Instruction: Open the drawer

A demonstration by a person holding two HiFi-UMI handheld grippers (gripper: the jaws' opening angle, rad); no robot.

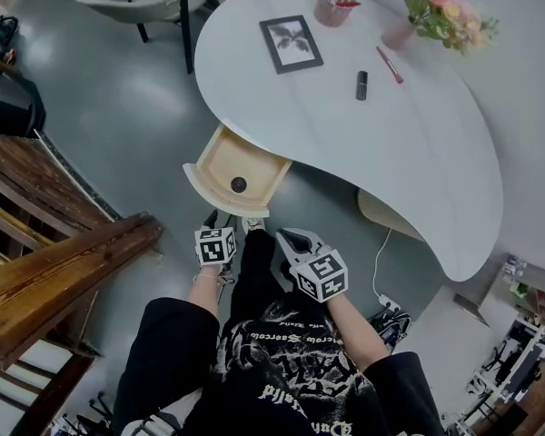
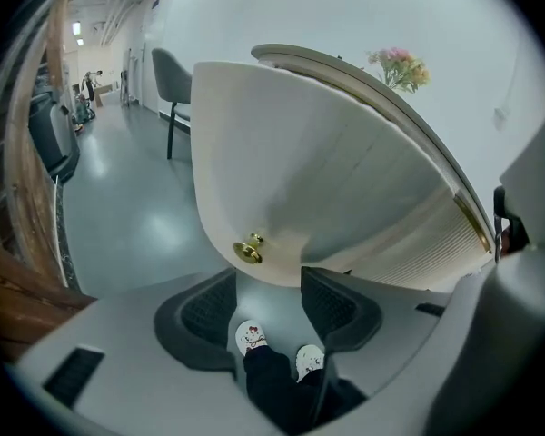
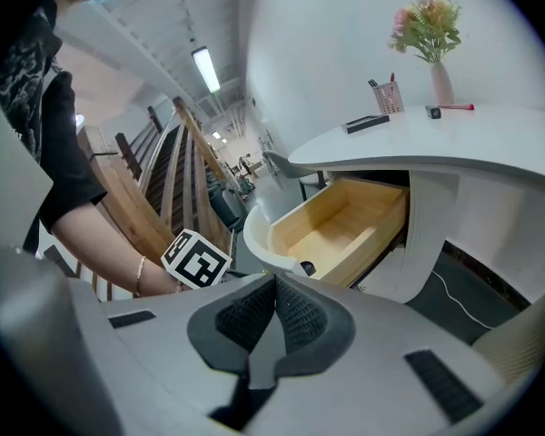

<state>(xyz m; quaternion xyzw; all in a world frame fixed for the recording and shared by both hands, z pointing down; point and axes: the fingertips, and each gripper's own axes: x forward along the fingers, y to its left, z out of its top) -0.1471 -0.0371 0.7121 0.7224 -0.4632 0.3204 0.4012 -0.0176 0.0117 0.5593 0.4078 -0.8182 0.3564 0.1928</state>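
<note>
Merely unreadable white print on the black shirt, drawer open

1. The left claw has its jaws apart, with nothing between the pads.
2. The drawer shows a curved cream front at centre. Its brass knob sits at the claw's 11 o'clock, just clear of the pads.
3. The tabletop edge runs above, with pink flowers at 1 o'clock.
4. A dark chair stands at 11 o'clock.
5. Two white shoes show at 6 o'clock, seen through the gap between the jaws.
</note>
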